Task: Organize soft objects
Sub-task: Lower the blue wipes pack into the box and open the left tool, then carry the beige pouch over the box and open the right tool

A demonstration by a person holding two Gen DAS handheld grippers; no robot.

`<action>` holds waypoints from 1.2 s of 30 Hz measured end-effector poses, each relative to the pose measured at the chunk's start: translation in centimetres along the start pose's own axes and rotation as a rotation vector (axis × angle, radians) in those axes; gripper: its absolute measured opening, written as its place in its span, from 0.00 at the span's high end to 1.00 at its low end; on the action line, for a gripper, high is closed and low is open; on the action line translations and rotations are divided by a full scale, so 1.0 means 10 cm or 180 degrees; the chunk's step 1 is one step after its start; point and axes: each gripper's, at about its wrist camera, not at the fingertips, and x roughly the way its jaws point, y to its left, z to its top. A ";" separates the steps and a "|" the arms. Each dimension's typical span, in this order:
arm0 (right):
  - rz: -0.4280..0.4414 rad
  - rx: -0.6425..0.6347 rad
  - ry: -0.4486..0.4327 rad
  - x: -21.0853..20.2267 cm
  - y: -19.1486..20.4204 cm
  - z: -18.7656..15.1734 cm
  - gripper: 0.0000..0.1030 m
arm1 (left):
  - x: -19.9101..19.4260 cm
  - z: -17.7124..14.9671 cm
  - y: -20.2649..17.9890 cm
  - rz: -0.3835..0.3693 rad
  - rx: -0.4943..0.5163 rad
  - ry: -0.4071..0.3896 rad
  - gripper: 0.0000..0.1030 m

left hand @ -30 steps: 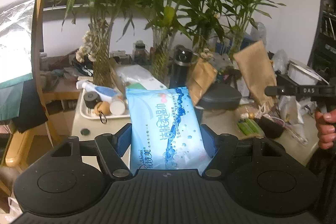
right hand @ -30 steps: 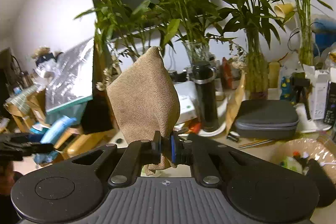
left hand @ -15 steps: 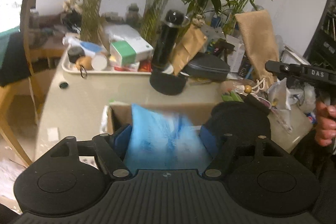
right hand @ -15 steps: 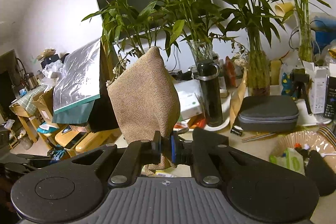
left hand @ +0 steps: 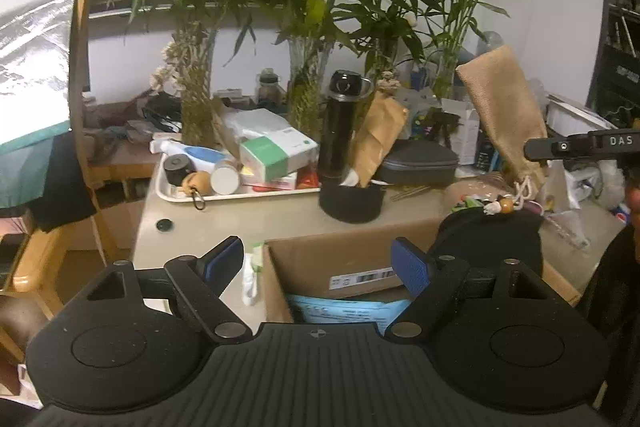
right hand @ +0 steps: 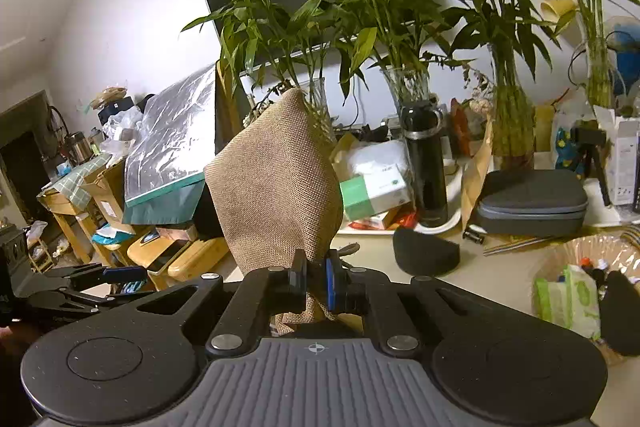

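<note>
The left gripper has just been opening, jaws apart over the cardboard box near the table's front edge; the blue wipes pack lies inside. The right gripper is clamped on the burlap pouch, whose dangling cord could snag on the box rim when lowered

White capital letters "DAS" stand on the dark side of the right gripper as the left wrist view shows it. A white label with a barcode is stuck on the inner wall of the cardboard box; its print is too small to read.
</note>
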 end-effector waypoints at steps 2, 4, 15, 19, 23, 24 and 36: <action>0.0019 0.0025 0.0024 0.02 0.00 0.00 0.89 | -0.01 0.00 0.01 0.0013 0.0024 -0.0031 0.21; 0.0131 0.0185 0.0043 0.03 -0.03 0.01 0.89 | -0.03 -0.01 0.03 0.0044 0.0041 -0.0047 0.21; 0.0314 0.0499 0.0312 0.04 0.24 0.04 0.89 | -0.14 -0.12 0.32 0.0265 -0.0266 -0.0259 0.21; 0.0282 0.0457 0.0501 0.09 0.50 0.04 0.89 | -0.18 -0.12 0.45 0.0333 -0.0464 -0.0295 0.21; 0.0230 0.0376 0.0703 0.24 0.75 -0.01 0.89 | -0.19 -0.12 0.47 0.0391 -0.0447 -0.0294 0.21; 0.0219 0.0369 0.0751 0.29 0.80 -0.02 0.89 | -0.19 -0.13 0.46 0.0390 -0.0430 -0.0296 0.21; 0.0055 0.0220 0.1209 0.80 1.18 -0.36 0.21 | -0.21 -0.15 0.45 0.0377 -0.0332 -0.0330 0.21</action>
